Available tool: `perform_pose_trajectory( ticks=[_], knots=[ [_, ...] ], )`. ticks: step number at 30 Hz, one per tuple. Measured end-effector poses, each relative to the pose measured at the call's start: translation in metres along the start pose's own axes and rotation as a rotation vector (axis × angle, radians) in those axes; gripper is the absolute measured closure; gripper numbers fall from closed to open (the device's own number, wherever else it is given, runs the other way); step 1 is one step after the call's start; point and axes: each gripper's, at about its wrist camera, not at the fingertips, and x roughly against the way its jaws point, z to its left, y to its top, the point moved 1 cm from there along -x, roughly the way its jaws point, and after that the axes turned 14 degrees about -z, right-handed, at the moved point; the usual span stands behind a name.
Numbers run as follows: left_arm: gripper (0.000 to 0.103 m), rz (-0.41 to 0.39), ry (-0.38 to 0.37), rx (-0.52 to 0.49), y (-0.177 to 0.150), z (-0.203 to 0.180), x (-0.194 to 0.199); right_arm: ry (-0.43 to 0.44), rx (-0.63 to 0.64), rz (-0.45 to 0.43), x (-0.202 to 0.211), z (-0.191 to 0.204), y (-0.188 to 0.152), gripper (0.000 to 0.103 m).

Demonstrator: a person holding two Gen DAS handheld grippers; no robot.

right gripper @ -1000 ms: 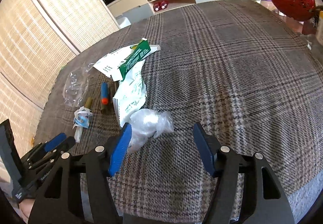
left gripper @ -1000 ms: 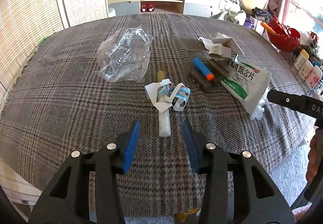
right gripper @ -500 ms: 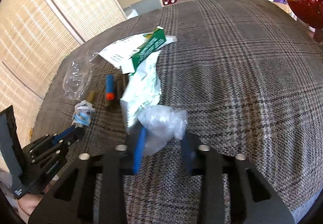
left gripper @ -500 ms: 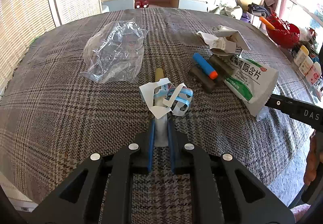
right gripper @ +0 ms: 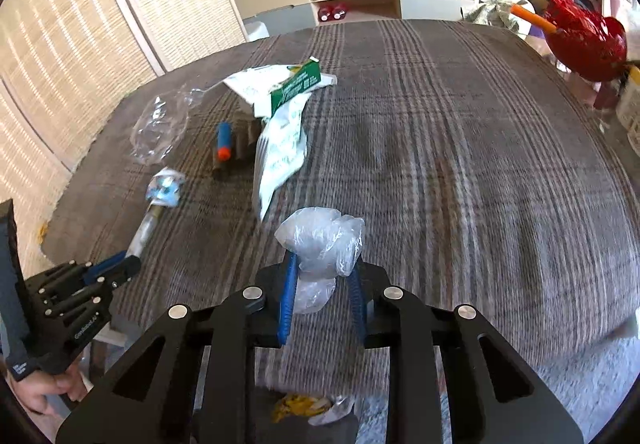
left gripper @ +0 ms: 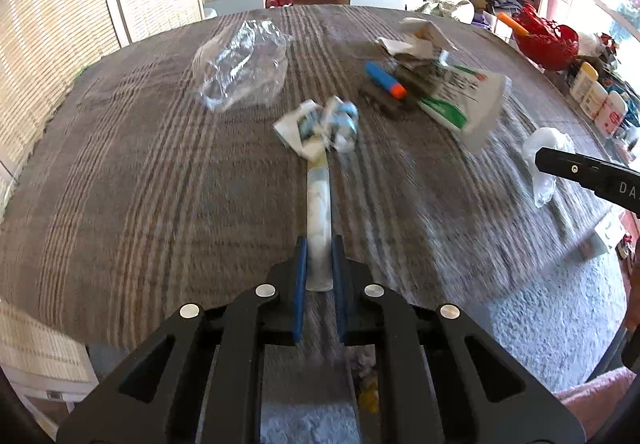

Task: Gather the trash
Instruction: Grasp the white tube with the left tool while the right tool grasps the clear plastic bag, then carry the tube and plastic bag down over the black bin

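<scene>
My left gripper (left gripper: 319, 244) is shut on the near end of a white tube (left gripper: 318, 204). A crumpled white and blue wrapper (left gripper: 320, 124) clings to the tube's far end. The right wrist view shows the same left gripper (right gripper: 120, 264) and tube (right gripper: 144, 232) at the lower left. My right gripper (right gripper: 322, 264) has its jaws closing, and the blue pads press on a crumpled clear plastic bag (right gripper: 320, 236) that bulges above them. Both grippers hang over the near edge of the plaid-covered table (left gripper: 120, 184). In the left wrist view the bag (left gripper: 546, 148) shows at the right.
On the cloth lie a clear plastic bag (left gripper: 240, 64), a blue and orange foam dart (left gripper: 386, 80), a green and white pouch (left gripper: 460, 96) and a torn box (left gripper: 416, 40). A red basket (left gripper: 548, 40) and bottles (left gripper: 592, 92) stand at the right. Yellow scraps (right gripper: 296, 404) lie below.
Both grippers have gone from open to shut, the left on the tube and the right on the plastic bag. Both have drawn back to the table's near edge with their loads.
</scene>
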Motion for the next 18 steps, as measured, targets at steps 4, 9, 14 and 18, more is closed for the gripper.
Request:
perform_pose_trajectory(
  ticks=[4,9,14,18],
  knots=[
    [0.092,-0.003,-0.016,0.012,-0.013,-0.011,0.020,0.019,-0.019,-0.009,0.017,0.002,-0.010,0.079],
    [0.092,-0.017,-0.043,0.022,-0.036,-0.030,0.047,0.038,-0.032,-0.014,0.040,0.003,-0.032,0.079],
    [0.092,-0.040,-0.062,0.001,-0.055,-0.049,0.070,0.055,-0.031,-0.017,0.058,0.007,-0.051,0.079],
    [0.092,-0.031,-0.088,0.018,-0.072,-0.059,0.079,0.059,-0.030,-0.001,0.066,0.010,-0.071,0.079]
  ],
)
